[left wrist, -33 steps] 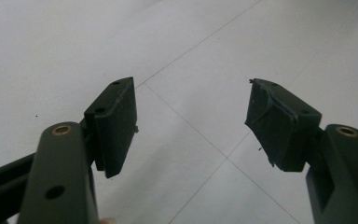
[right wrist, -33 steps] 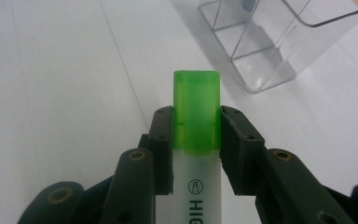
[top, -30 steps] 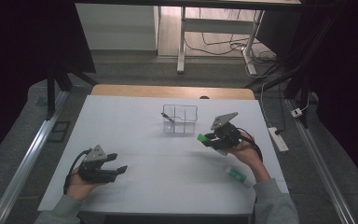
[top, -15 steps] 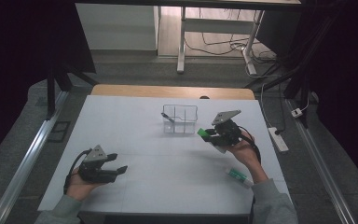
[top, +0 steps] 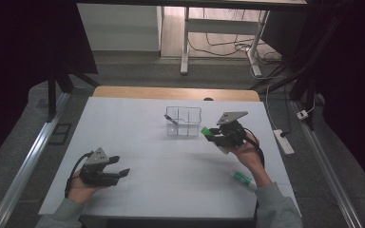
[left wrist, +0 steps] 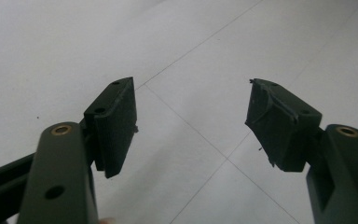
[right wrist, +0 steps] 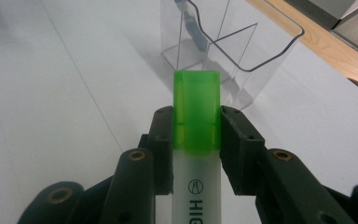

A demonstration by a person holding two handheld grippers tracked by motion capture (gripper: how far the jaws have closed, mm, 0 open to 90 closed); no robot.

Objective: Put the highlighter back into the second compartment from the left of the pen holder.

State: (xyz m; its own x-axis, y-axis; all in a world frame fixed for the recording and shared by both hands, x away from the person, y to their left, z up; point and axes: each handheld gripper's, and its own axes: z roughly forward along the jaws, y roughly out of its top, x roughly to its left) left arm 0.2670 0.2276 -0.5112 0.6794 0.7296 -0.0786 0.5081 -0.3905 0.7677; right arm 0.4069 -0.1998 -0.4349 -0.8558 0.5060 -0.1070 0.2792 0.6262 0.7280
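Observation:
My right gripper [top: 212,135] [right wrist: 196,135] is shut on a white highlighter with a green cap [right wrist: 196,112] [top: 206,132], the cap pointing toward a clear divided plastic box [top: 184,120] [right wrist: 223,42] just beyond it. The highlighter is held above the table, a short way right of the box. A dark pen-like item [right wrist: 195,29] leans inside one compartment. My left gripper [top: 119,172] [left wrist: 191,121] rests near the front left of the white table, its jaws open with nothing between them. A second green and white highlighter [top: 243,179] lies on the table beside the right forearm.
The white table top [top: 138,142] has a wooden strip [top: 171,92] along its far edge. A power strip [top: 283,141] lies off the table's right side. Metal rails run along both sides, and a desk frame with cables stands farther back.
The right gripper with the highlighter has shifted slightly up and toward the clear box. The left gripper has stayed in place.

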